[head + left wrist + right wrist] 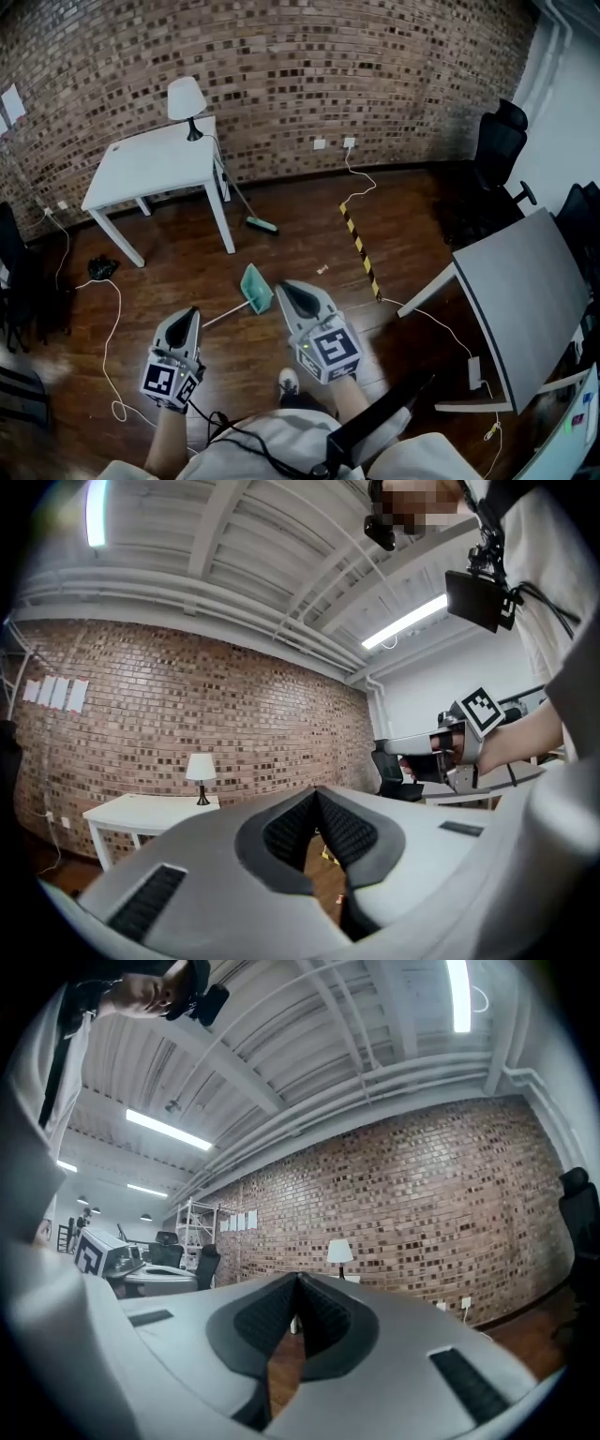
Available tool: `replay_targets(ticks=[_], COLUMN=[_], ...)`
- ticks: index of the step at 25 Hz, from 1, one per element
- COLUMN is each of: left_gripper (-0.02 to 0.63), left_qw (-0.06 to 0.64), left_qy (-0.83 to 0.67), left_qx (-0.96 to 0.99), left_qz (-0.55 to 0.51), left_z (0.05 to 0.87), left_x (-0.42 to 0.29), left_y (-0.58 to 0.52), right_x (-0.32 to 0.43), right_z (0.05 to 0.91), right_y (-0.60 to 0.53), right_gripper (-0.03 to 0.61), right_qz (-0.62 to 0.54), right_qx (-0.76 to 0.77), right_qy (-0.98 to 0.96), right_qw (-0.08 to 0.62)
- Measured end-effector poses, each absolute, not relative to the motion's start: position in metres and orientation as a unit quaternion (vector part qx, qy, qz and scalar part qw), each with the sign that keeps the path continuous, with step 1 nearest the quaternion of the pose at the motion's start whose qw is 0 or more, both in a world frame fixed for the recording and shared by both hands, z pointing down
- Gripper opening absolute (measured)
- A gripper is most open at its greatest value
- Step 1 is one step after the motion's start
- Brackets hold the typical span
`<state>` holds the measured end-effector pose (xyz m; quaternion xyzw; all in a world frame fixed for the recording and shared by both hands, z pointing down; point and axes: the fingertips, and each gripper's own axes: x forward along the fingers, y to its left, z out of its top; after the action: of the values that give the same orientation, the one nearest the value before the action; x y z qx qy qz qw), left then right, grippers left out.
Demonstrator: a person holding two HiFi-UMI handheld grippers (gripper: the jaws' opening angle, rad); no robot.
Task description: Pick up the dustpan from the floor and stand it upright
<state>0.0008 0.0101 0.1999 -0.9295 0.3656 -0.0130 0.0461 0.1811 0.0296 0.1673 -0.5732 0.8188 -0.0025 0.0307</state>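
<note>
In the head view the teal dustpan (256, 287) lies flat on the wooden floor, its thin pale handle (217, 319) running toward the lower left. My left gripper (190, 312) is held level just left of the handle, jaws closed tip to tip with nothing in them. My right gripper (284, 287) is level just right of the pan, also closed and empty. Neither gripper view shows the dustpan: the left gripper (317, 794) and the right gripper (298, 1281) both face the brick wall. The left gripper view also catches the right gripper (427, 754).
A white table (155, 164) with a lamp (186, 98) stands at the back left, and a broom (262, 224) leans against it. A yellow-black strip (359, 246) and cables (112, 328) lie on the floor. A grey desk (520, 300) and black chairs (497, 141) stand on the right.
</note>
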Motion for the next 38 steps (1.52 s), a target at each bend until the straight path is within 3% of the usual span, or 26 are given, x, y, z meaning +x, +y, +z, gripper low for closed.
replay_targets(ticks=[11, 23, 38], left_gripper=[0.008, 0.006, 0.006], left_qw=[0.022, 0.014, -0.015], left_qy=[0.392, 0.375, 0.364], left_qx=[-0.919, -0.926, -0.928], left_qz=[-0.044, -0.047, -0.072], left_z=[0.217, 0.228, 0.273], left_x=[0.013, -0.031, -0.086], left_y=[-0.076, -0.108, -0.125], right_x=[0.197, 0.148, 0.077], right_z=[0.181, 0.203, 0.300], right_y=[-0.081, -0.114, -0.173], right_gripper=[-0.006, -0.006, 0.012], right_qz=[-0.017, -0.028, -0.022], right_qx=[-0.546, -0.519, -0.418], right_qy=[0.837, 0.854, 0.890], right_qw=[0.015, -0.033, -0.181])
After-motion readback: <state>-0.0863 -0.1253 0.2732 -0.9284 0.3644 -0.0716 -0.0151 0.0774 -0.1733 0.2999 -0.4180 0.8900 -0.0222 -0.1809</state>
